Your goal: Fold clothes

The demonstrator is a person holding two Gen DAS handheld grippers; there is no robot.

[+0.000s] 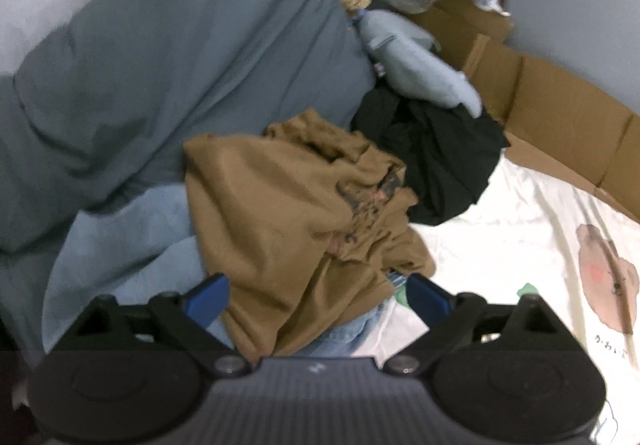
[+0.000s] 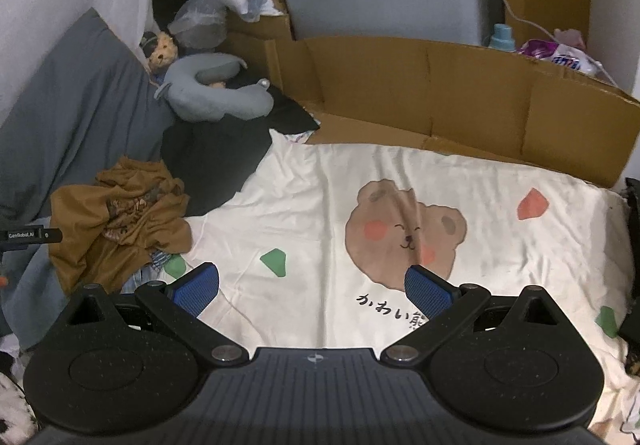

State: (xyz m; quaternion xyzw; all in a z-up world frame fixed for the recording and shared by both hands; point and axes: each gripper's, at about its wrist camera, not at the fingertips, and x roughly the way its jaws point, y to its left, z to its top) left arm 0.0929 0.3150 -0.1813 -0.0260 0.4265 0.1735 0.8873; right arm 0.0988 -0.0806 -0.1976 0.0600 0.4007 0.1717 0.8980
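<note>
A crumpled brown shirt with a dark print lies in a heap on the bed, on top of a bit of light denim. My left gripper hangs open just over its near edge, the cloth between the blue pads but not pinched. Behind it lies a black garment. In the right wrist view the same brown shirt sits at the left, with the black garment beyond it. My right gripper is open over the white bear-print sheet, holding nothing.
A grey duvet fills the left side. A grey neck pillow and a small teddy bear lie at the back. Brown cardboard walls off the bed's far edge, with a bottle behind it.
</note>
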